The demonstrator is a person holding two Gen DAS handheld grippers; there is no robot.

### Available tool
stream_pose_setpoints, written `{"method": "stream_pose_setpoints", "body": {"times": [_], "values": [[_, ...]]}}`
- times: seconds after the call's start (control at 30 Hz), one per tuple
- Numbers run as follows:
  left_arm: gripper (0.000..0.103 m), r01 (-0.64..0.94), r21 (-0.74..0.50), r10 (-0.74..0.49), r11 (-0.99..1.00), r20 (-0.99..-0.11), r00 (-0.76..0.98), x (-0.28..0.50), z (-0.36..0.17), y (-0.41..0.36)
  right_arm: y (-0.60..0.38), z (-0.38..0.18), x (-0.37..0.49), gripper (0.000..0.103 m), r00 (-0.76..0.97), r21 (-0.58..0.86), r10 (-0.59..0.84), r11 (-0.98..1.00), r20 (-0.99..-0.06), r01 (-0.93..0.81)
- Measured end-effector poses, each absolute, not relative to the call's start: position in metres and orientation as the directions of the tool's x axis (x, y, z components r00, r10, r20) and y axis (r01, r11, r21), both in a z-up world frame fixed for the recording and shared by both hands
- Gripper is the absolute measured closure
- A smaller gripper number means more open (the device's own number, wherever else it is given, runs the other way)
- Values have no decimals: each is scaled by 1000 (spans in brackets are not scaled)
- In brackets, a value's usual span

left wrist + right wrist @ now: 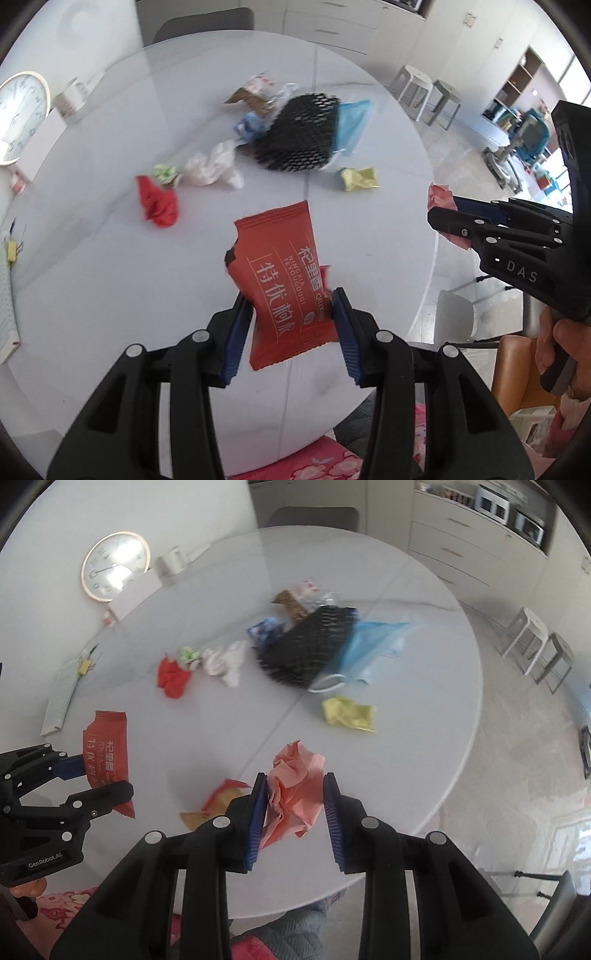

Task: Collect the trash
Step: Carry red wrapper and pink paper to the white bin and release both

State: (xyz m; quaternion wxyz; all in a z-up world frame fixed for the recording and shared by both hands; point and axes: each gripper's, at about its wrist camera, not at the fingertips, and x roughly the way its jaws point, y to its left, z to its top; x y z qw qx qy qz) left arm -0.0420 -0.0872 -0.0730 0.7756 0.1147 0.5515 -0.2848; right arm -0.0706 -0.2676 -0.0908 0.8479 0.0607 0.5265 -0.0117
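Observation:
My left gripper [291, 306] is shut on a red snack wrapper [284, 273] and holds it above the round white table [110, 280]. The wrapper also shows in the right wrist view [107, 749]. My right gripper [293, 794] is shut on a crumpled pink paper [295, 790], above the table's near edge; it also shows in the left wrist view [437, 210]. More trash lies mid-table: a red crumple [159, 203], a white tissue [214, 168], a yellow wrapper [360, 178], a black mesh [299, 134], a blue bag [352, 125]. An orange-and-tan wrapper [214, 805] lies under my right gripper.
A wall clock [114, 566] and a tape roll [171, 559] lie at the table's far left, with a white strip [61, 698] at the left edge. Grey stools [539, 646] stand on the floor to the right. A chair [314, 517] stands behind the table.

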Motion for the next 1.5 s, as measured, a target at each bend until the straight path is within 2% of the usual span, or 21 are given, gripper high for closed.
{"method": "stream_pose_setpoints", "body": {"times": [0.27, 0.53, 0.77, 0.93, 0.97, 1.03, 1.1, 1.3, 1.5], "values": [[60, 701, -168, -363, 693, -921, 139, -75, -78, -213, -368, -108, -114, 72, 423, 95, -28, 959, -906, 267], [60, 714, -230, -339, 662, -941, 11, -101, -122, -307, -436, -136, -136, 72, 365, 96, -21, 949, -931, 299], [60, 728, -243, -291, 641, -955, -62, -111, -159, -355, -484, -155, -154, 72, 327, 117, -1, 933, -945, 340], [58, 724, -258, -262, 639, -959, -111, -107, -178, -375, -502, -166, -157, 72, 313, 130, 17, 931, -950, 342], [56, 722, -262, -260, 640, -958, -117, -107, -180, -377, -504, -168, -158, 72, 311, 132, 20, 931, -950, 342], [46, 722, -247, -250, 647, -963, -105, -107, -183, -380, -507, -169, -158, 72, 312, 133, 24, 933, -950, 334], [45, 722, -235, -243, 650, -965, -95, -107, -182, -382, -510, -171, -158, 72, 313, 133, 26, 936, -949, 326], [43, 698, -237, -267, 675, -961, -68, -104, -161, -372, -514, -180, -154, 72, 322, 170, 62, 933, -945, 318], [34, 648, -214, -297, 731, -955, 20, -99, -122, -330, -504, -198, -143, 71, 321, 205, 112, 940, -941, 272]]}}
